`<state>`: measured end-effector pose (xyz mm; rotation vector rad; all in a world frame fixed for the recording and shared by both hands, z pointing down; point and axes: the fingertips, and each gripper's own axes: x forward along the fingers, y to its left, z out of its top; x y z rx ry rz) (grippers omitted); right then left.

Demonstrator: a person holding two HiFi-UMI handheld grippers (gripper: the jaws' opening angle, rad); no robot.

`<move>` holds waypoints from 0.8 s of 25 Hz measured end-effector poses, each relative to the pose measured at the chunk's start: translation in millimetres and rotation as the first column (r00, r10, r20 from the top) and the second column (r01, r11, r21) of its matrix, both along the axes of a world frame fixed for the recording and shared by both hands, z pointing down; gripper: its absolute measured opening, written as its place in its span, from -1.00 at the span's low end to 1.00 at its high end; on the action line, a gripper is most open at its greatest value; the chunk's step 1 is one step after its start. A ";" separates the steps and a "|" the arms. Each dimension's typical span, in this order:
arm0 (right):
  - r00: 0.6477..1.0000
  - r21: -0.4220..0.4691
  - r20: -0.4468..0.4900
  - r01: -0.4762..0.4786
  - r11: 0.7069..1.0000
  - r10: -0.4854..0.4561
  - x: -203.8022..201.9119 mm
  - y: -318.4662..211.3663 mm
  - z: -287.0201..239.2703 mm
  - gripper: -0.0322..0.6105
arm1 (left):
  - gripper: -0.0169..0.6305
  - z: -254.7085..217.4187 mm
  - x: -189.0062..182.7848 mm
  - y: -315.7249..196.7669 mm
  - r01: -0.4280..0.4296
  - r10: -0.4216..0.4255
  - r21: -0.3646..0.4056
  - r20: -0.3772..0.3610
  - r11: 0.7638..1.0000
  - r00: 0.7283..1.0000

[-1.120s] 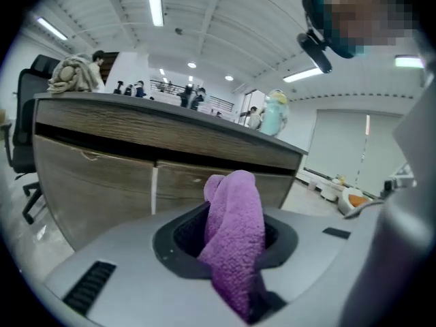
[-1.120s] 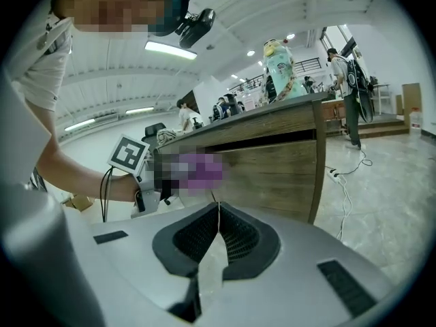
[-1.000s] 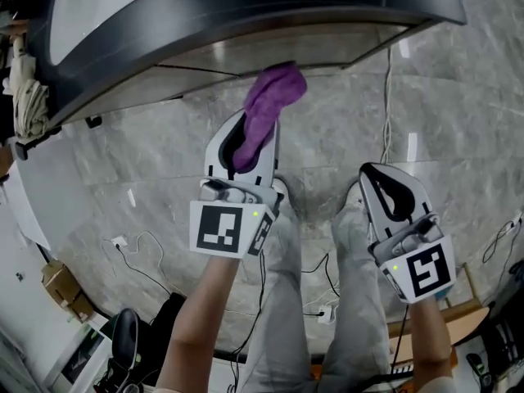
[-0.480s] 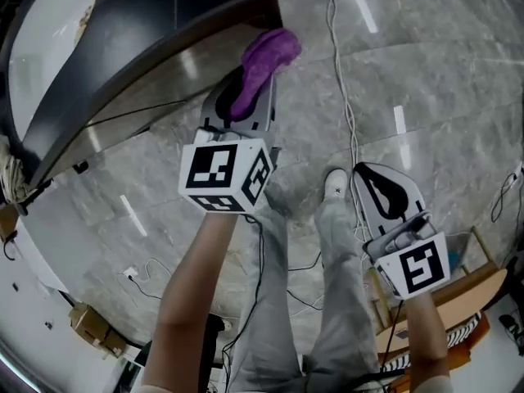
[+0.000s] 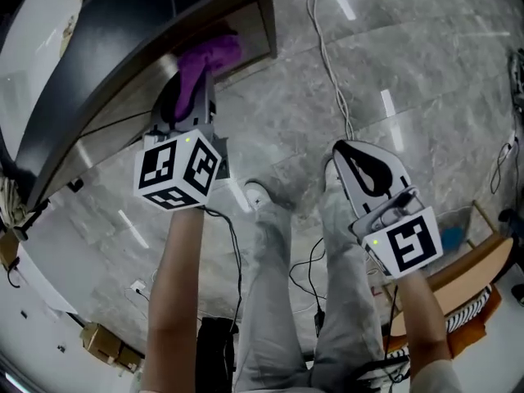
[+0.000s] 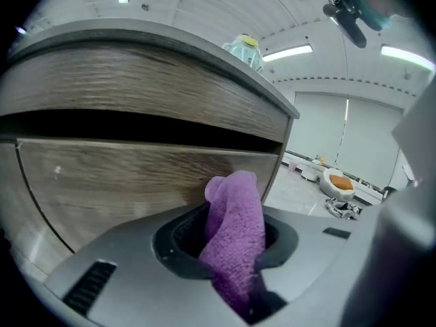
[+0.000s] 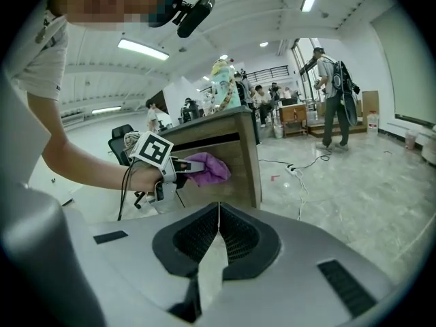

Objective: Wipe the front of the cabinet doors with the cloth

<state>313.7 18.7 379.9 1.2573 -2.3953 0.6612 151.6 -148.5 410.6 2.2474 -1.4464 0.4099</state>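
From the head view, the left tool [image 5: 195,88] points at the cabinet [image 5: 123,39], its tips hidden under the purple cloth [image 5: 206,57] it carries. The cloth sits at the door [image 5: 246,24] near the cabinet's right corner, but from this steep angle the door shows only as a narrow strip and contact cannot be judged. The right tool [image 5: 359,162] hangs well apart over the floor [image 5: 426,64], above the person's legs, beside a trailing cable [image 5: 327,47]. In the left gripper view the tool is pinching the cloth, which bulges up out of the jaws. Its free end lies against the wood-grain door just inside the right edge, below the dark gap under the cabinet top. A pale greenish thing [image 6: 244,49] stands on that top, too small to identify. The right gripper view shows what the others cannot: its own jaws pressed together with nothing between them, and, from the side, the left tool holding the cloth flat to the cabinet front near the upper right corner. People [image 7: 332,94] stand far behind, small and indistinct.
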 end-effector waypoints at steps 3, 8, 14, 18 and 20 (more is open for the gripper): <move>1.000 0.010 0.008 0.028 1.000 -0.028 -36.1 -8.5 -2.0 -0.81 | -0.63 -5.6 -38.9 0.9 0.013 -0.013 0.018 0.010 1.000 1.000; 0.996 0.012 0.037 0.084 0.996 -0.084 -96.0 -12.6 -4.2 -0.81 | -0.63 -1.9 -106.6 13.6 0.082 -0.082 0.011 0.014 0.997 0.997; 0.985 0.013 0.030 0.171 0.985 -0.171 -147.0 -8.0 2.0 -0.81 | -0.63 2.1 -179.0 27.4 0.186 -0.186 0.005 0.022 0.983 0.982; 0.981 0.003 0.047 0.188 0.982 -0.188 -169.6 -5.0 6.6 -0.81 | -0.63 5.5 -223.2 36.9 0.259 -0.259 0.006 0.055 0.966 0.964; 0.976 0.004 0.049 0.212 0.977 -0.212 -175.1 -1.7 7.9 -0.81 | -0.63 8.3 -237.7 44.5 0.296 -0.295 0.002 0.073 0.955 0.953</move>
